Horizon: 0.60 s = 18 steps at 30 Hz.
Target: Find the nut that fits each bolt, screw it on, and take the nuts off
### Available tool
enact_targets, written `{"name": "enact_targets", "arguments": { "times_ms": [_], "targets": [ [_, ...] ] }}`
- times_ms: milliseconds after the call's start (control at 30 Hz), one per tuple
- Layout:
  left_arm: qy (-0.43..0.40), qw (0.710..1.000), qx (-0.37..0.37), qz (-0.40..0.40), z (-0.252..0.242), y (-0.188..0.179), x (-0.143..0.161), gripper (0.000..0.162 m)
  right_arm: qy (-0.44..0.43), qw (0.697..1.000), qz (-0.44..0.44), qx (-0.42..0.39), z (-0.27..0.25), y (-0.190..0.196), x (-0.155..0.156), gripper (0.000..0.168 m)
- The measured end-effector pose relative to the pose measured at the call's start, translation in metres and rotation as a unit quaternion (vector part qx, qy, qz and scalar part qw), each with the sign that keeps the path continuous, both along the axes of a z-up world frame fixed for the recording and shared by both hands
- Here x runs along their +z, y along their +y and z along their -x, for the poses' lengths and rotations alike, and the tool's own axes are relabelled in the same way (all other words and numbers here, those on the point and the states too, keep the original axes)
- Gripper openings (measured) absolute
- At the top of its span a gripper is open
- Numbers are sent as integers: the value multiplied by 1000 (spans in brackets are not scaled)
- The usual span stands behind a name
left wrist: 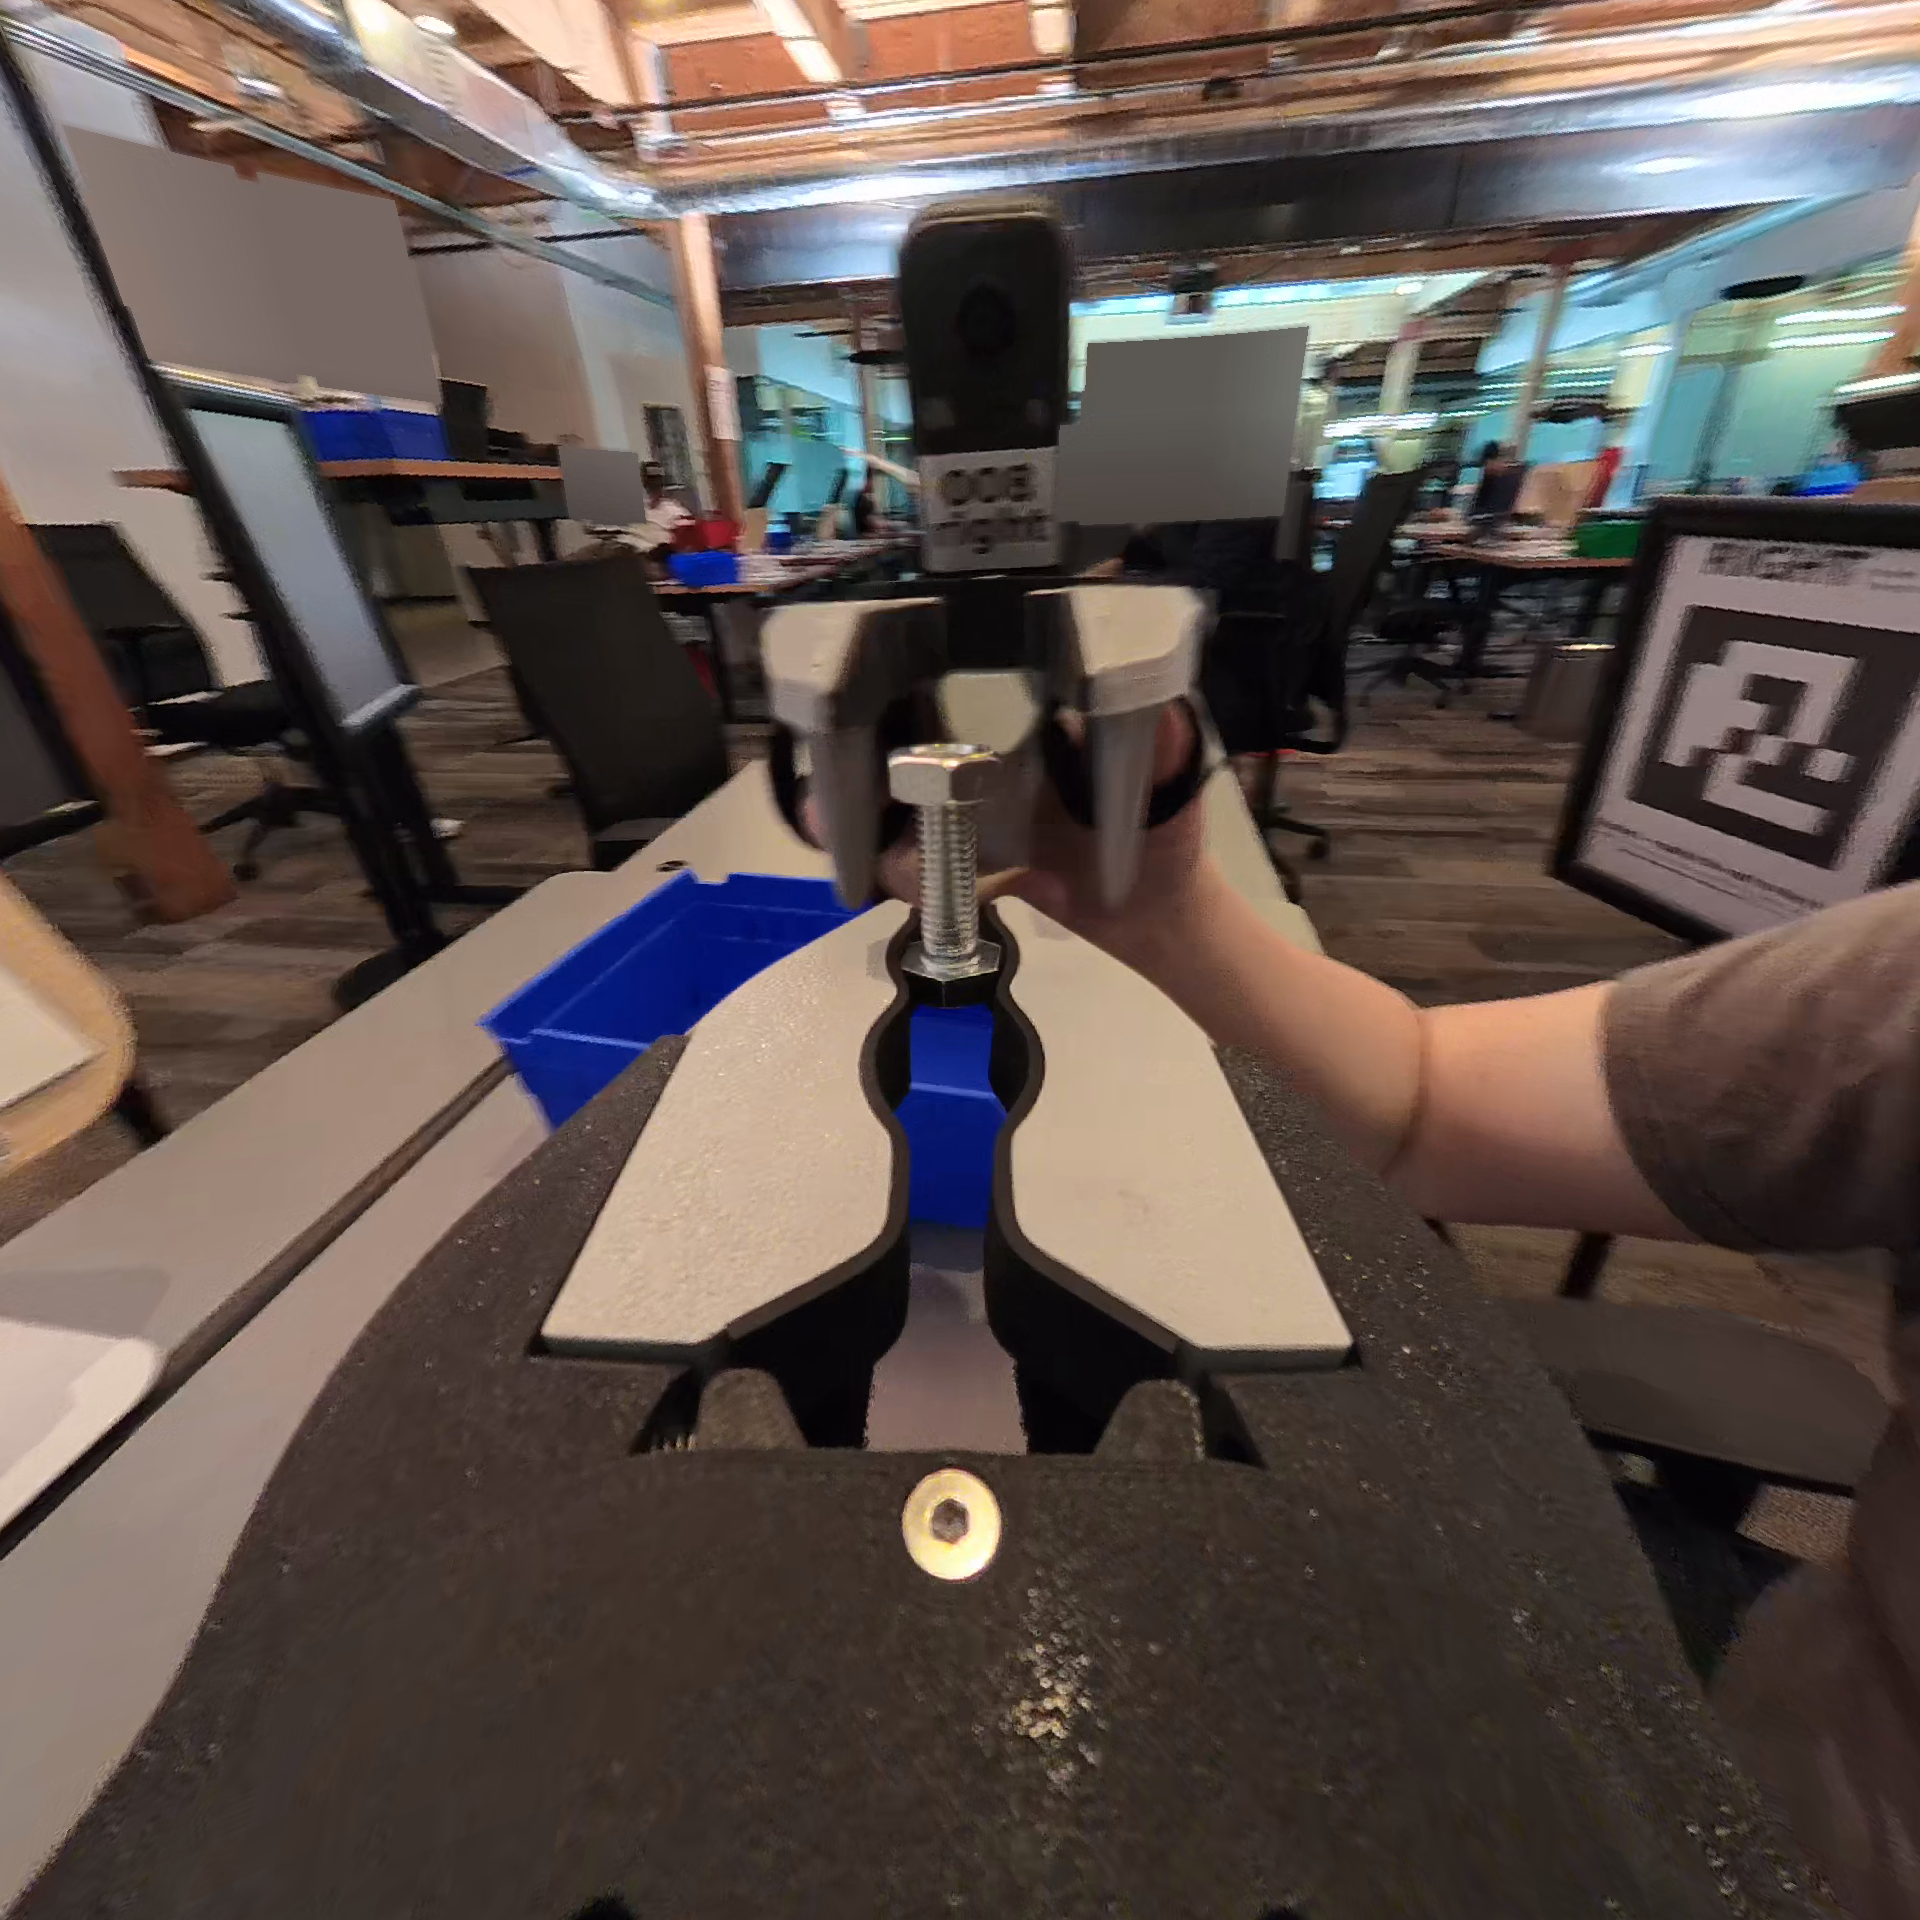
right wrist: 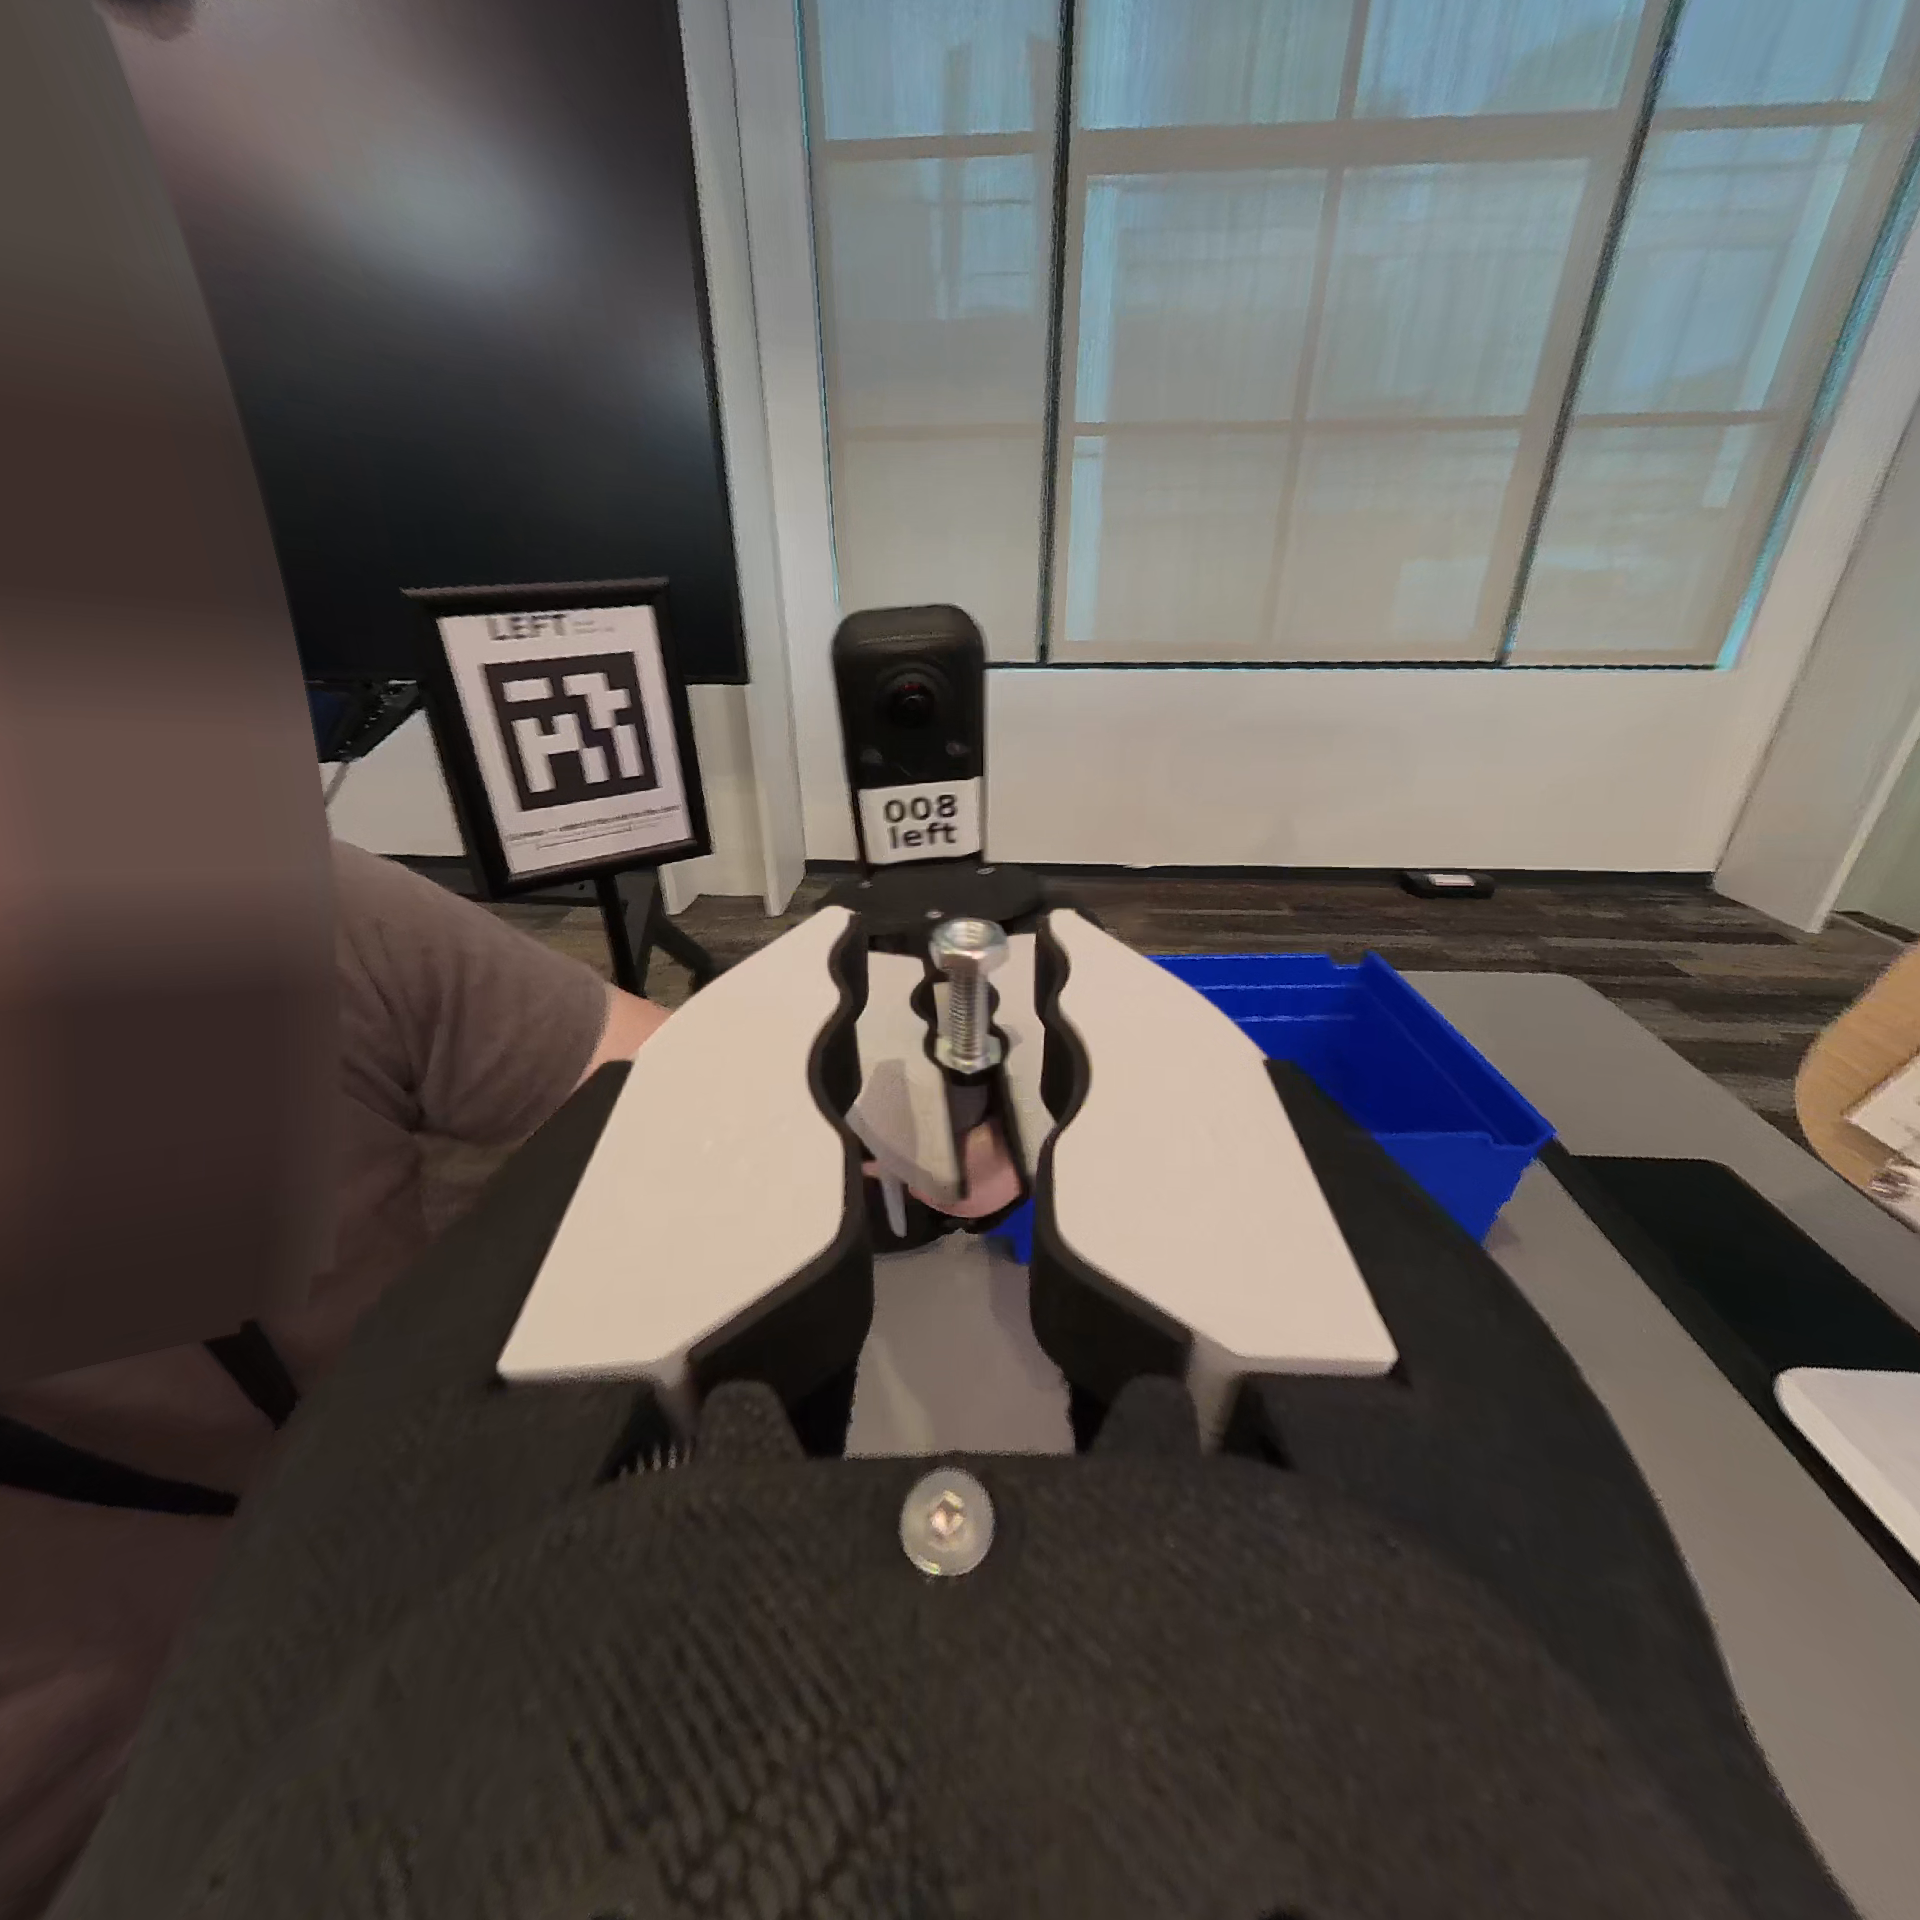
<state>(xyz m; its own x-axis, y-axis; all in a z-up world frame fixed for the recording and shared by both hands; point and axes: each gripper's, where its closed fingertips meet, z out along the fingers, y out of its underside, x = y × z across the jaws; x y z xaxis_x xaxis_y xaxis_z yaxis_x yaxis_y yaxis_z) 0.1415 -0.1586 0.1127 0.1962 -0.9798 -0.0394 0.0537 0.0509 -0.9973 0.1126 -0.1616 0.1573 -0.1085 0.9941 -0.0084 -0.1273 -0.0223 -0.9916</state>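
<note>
A silver hex bolt stands upright, head up, with a hex nut on its lower end. My left gripper is shut on the nut and holds the bolt above the table. My right gripper faces it, open, with a finger on each side of the bolt's head and apart from it. In the right wrist view the bolt and nut stand between my right gripper's spread fingers. The left gripper grips the nut from behind.
A blue bin sits on the grey table under the grippers; it also shows in the right wrist view. A framed marker sign stands to the right, another sign to the left. A person's arm reaches in. Office chairs stand beyond. The gap from one gripper's tips to the other's is roughly 5 cm.
</note>
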Motion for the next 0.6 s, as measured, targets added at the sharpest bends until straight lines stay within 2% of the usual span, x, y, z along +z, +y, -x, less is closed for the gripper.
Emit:
{"name": "enact_targets", "arguments": {
  "times_ms": [100, 300, 600],
  "targets": [
    [1, 998, 66, -23, 9, 16, 2, 10, 0, 997, -16, -75, 5, 9, 2, 31],
    [-2, 995, 101, -9, 13, 27, -1, 10, 29, 981, -8, -191, 8, 24, 6, 31],
    [1, 993, 114, -7, 14, 32, -4, 10, 19, 975, 11, -223, 17, 30, -6, 27]
  ]
}}
